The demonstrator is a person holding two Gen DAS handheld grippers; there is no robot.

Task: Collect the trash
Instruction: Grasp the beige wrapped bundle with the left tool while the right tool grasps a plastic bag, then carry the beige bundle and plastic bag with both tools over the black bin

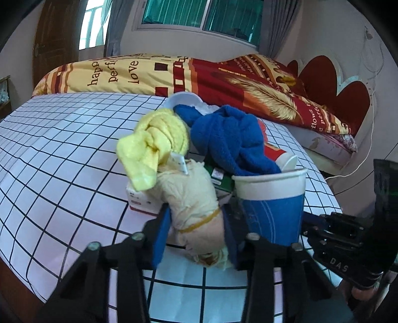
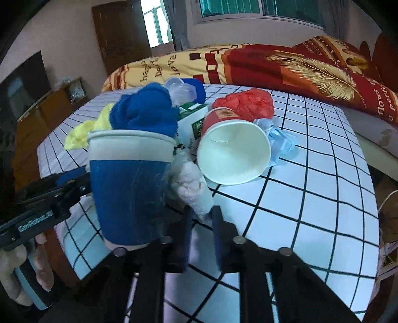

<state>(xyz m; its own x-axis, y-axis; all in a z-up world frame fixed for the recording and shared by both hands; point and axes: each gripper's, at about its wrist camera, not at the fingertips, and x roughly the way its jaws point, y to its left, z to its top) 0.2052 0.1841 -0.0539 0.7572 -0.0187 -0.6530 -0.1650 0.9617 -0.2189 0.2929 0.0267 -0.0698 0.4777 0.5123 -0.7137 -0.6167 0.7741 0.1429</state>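
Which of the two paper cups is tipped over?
The red paper cup, lying on its side with its white mouth facing the right wrist camera. The blue paper cup stands upright.

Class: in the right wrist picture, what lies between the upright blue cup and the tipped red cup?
In the right wrist view, a crumpled whitish wad lies between the blue cup and the red cup, pinched by the right gripper.

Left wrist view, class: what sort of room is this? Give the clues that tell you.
Most likely a bedroom in a home. A bed with a patterned quilt and a red headboard fills the back, a curtained window sits above it, and a wooden door stands at left.
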